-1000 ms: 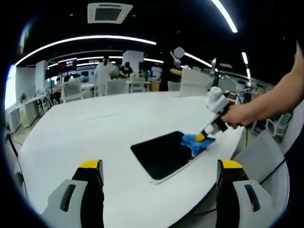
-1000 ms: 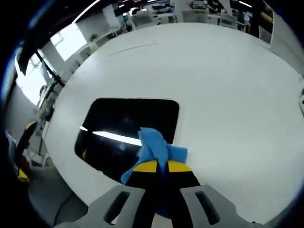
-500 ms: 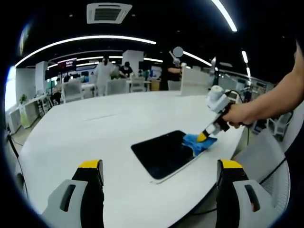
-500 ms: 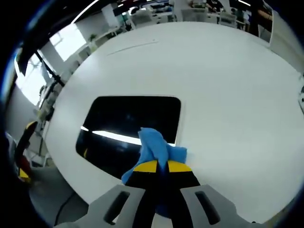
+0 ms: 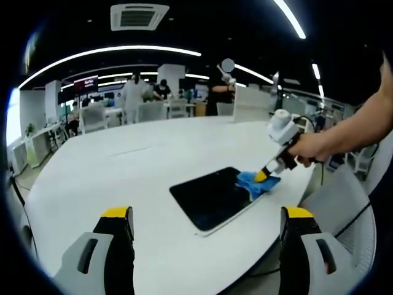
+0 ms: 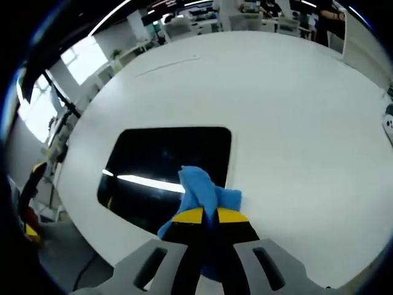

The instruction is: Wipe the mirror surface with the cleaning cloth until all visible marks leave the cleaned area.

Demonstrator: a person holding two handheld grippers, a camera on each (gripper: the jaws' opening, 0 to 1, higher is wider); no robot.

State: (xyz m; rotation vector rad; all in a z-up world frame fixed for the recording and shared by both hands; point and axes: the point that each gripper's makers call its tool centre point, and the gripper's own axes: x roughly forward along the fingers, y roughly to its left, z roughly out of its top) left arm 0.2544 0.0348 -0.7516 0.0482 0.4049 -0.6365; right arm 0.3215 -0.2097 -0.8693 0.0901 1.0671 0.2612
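Dark rectangular mirror [image 5: 214, 198] flat on the white table [image 5: 123, 178], close to its near rounded edge, with a ceiling light strip reflected across the glass in the right gripper view [image 6: 169, 166]. Blue cleaning cloth [image 6: 202, 195] bunched and pinched between the closed yellow-tipped jaws of the right gripper [image 6: 204, 216], pressed down at the mirror's right end where glass meets tabletop; same cloth [image 5: 258, 183] and gripper [image 5: 261, 176] seen from the left gripper view, a person's hand [image 5: 307, 148] around the handle. Left gripper [image 5: 206, 215] held above the table short of the mirror, jaws spread wide, nothing between them. Office chairs [image 5: 92, 115] and standing people [image 5: 134, 92] far beyond the table.
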